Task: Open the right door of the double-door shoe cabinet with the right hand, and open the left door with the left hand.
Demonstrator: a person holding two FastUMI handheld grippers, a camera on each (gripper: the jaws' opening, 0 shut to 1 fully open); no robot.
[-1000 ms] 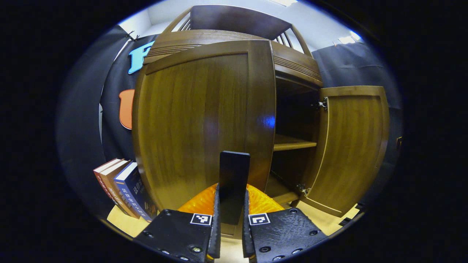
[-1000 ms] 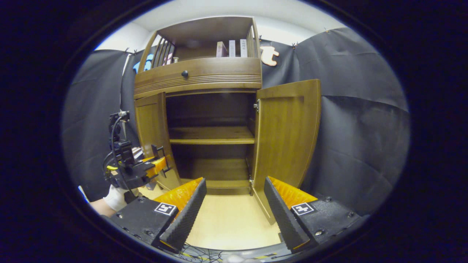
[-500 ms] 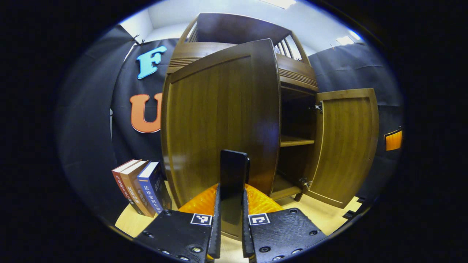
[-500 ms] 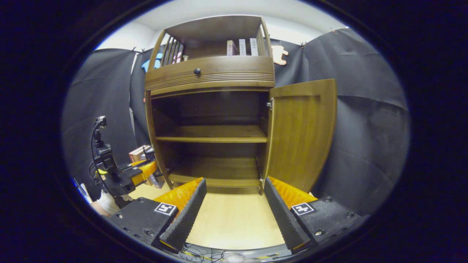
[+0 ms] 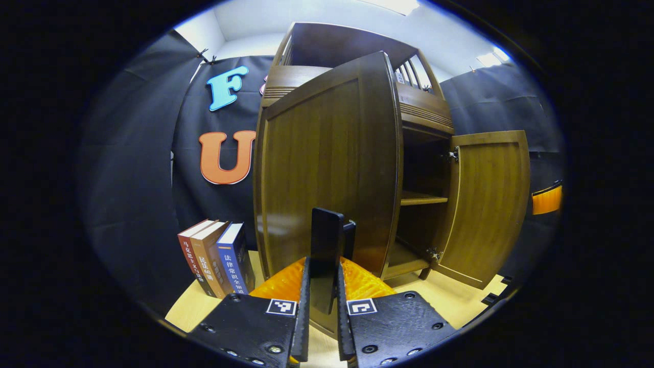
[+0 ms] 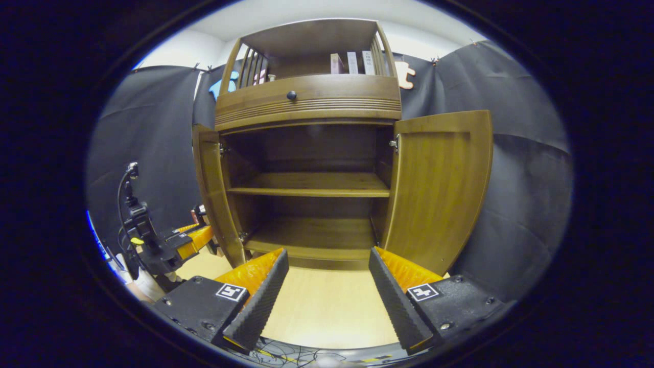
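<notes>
While the left gripper (image 5: 322, 306) clamps the dark handle (image 5: 327, 255) of the left door (image 5: 327, 168), that door stands swung out from the shoe cabinet (image 6: 311, 102). Well back from the shelves, the right gripper (image 6: 327, 286) gapes wide, holding nothing, beside the open right door (image 6: 439, 184).

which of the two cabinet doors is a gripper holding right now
The left brown wooden door: the left gripper is shut on its dark handle. The right brown wooden door hangs open, with the right gripper open and apart from it.

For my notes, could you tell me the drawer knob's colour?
The drawer knob is black, best seen in the right gripper view.
</notes>
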